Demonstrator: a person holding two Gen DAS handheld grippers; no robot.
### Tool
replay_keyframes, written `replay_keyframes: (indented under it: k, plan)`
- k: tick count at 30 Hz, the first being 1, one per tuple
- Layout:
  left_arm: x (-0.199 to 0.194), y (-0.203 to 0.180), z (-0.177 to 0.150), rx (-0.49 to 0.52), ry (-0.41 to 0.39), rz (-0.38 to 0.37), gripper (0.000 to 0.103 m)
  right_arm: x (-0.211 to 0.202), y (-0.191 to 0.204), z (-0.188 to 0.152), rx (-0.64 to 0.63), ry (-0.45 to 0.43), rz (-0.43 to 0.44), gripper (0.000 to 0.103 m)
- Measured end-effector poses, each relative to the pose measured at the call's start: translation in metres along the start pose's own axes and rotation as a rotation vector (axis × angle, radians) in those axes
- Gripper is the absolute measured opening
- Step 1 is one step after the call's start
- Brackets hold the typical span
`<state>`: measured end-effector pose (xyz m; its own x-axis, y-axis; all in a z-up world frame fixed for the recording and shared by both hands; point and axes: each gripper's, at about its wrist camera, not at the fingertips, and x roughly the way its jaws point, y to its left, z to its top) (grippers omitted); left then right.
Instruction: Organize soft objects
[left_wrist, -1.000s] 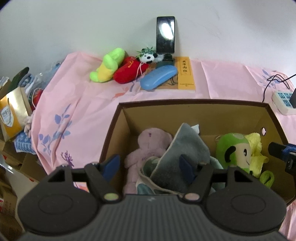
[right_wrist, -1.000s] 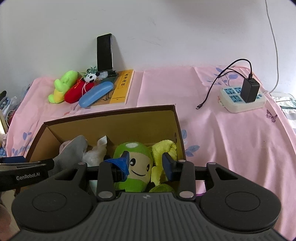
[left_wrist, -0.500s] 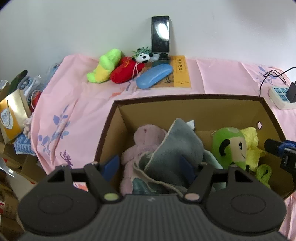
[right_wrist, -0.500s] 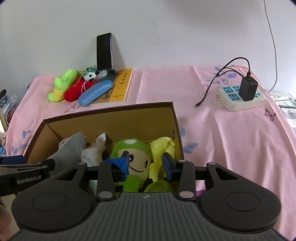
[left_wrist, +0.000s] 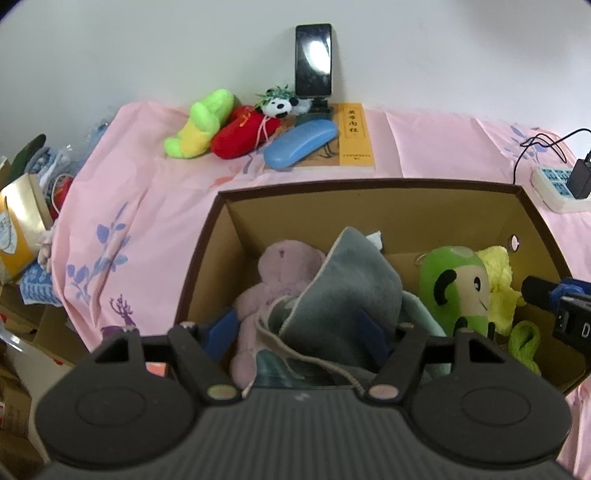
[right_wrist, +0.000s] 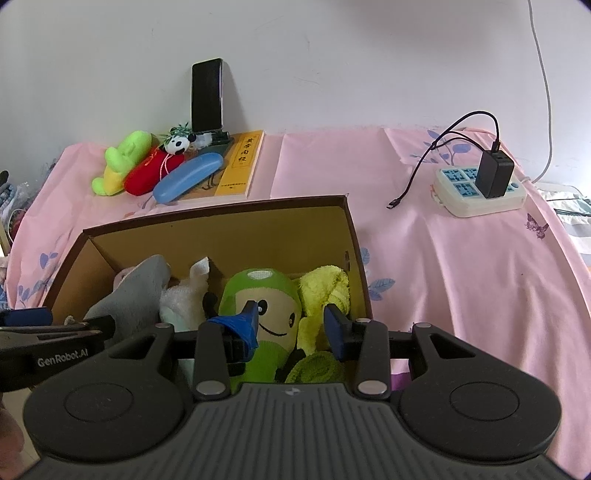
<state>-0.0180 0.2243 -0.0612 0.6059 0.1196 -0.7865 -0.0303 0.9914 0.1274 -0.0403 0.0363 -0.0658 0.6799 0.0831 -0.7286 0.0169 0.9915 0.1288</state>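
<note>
Two sets of tongs hang over an open cardboard box that we see sitting on a worktop draped in a pink floral cloth. Our left tongs stand spread wide, their blue pads to either side of a grey cloth piled in the box, with no pad visibly pressing on it. Beside that cloth lies a pale purple plush, and toward the box's right end a green plush doll with a smiling face leans against a yellow towel; a white plush shows between the grey cloth and the doll. Our right tongs are parted in front of the doll's face, pinching nothing that we can make out. Outside the box, near the wall, a green and yellow plush, a red plush and a small panda lie together just beside a blue glasses case, which rests on a yellow book. Behind them a phone stands upright. At the far right sits a power strip with a black charger plugged in.
</note>
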Motion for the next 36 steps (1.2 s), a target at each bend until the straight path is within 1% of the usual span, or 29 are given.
replay_keyframes:
  k: [10,20,32,36]
  plan:
    - [0.009,0.001,-0.002,0.007,0.011,-0.019,0.071,0.004,0.001,0.0,0.006,0.007,-0.016,0.022]
    - [0.016,-0.001,-0.004,0.013,0.034,-0.037,0.071,0.009,0.003,-0.001,0.011,0.024,-0.012,0.022]
    - [0.023,-0.002,-0.004,0.019,0.036,-0.028,0.071,0.019,0.005,-0.005,0.001,0.032,0.003,0.022]
    - [0.025,-0.002,-0.005,0.012,0.037,-0.026,0.071,0.022,0.006,-0.007,-0.005,0.019,0.004,0.022]
